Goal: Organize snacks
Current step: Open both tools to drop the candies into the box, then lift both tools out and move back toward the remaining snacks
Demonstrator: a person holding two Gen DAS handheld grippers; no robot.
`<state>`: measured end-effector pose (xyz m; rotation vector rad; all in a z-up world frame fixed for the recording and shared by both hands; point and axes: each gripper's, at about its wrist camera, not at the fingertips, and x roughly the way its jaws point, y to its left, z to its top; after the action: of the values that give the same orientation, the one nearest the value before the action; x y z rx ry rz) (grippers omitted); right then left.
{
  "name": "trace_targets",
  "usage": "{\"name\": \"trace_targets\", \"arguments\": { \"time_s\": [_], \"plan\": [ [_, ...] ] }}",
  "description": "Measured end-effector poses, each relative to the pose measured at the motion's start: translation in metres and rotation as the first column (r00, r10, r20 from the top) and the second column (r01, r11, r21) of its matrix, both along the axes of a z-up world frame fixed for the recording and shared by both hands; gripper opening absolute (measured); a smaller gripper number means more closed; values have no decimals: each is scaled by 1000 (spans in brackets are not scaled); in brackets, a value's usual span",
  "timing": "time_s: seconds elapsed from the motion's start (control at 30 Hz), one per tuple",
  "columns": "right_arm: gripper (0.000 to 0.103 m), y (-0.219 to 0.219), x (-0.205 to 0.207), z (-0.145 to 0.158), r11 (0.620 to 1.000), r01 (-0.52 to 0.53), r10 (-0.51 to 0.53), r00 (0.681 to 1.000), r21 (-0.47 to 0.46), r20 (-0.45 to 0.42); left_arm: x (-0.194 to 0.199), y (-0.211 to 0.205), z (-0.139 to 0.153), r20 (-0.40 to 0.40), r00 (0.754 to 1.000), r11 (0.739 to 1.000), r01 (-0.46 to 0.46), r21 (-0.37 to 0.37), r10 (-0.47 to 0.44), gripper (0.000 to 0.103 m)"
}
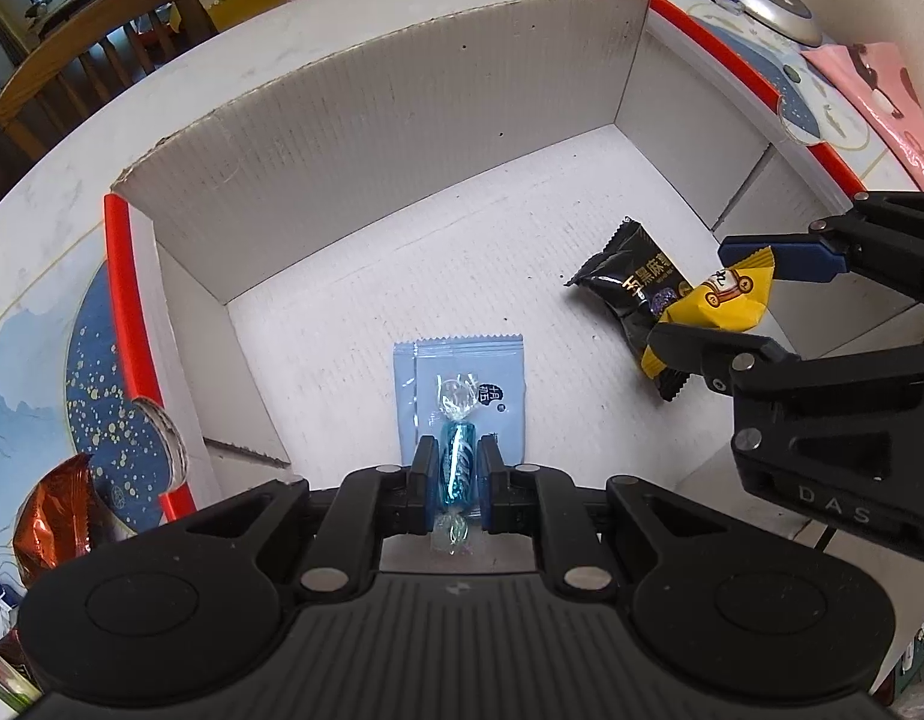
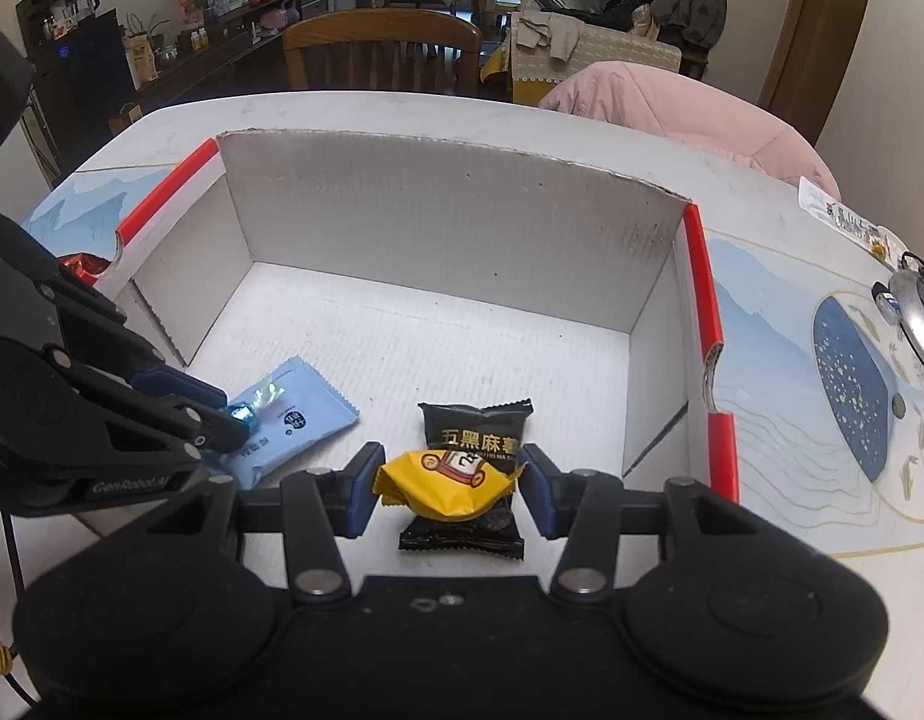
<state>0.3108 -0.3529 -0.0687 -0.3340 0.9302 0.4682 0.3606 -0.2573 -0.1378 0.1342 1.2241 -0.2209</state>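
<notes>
A white cardboard box (image 1: 372, 138) with red edges stands open on the table; it also shows in the right wrist view (image 2: 450, 228). My left gripper (image 1: 456, 474) is shut on a blue twist-wrapped candy (image 1: 456, 468) just above a light blue sachet (image 1: 468, 372) on the box floor. My right gripper (image 2: 450, 483) is open, its fingers either side of a yellow snack (image 2: 447, 483) that lies on a black snack pack (image 2: 474, 438). The right gripper also shows in the left wrist view (image 1: 714, 294), and the left gripper in the right wrist view (image 2: 222, 414).
An orange foil packet (image 1: 51, 516) lies left of the box. A pink packet (image 1: 882, 96) and a round metal object (image 1: 762, 0) lie right of it. A wooden chair (image 2: 381, 48) and a pink cushion (image 2: 672, 102) stand behind the table.
</notes>
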Motion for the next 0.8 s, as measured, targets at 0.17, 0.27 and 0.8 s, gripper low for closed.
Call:
{"name": "trace_targets", "arguments": {
  "time_s": [0.17, 0.27, 0.8],
  "plan": [
    [51, -1, -4, 4, 1000, 4, -4, 1000, 6, 7, -4, 5, 4, 14, 1000, 1000, -8, -20, 9, 13],
    [57, -2, -8, 9, 1000, 12, -12, 1000, 14, 19, -8, 8, 9, 25, 1000, 999, -14, -35, 15, 13],
    [64, -4, -37, 45, 998, 33, -37, 996, 55, 80, -37, 26, 46, 109, 994, 991, -19, -132, 34, 13]
  ]
}}
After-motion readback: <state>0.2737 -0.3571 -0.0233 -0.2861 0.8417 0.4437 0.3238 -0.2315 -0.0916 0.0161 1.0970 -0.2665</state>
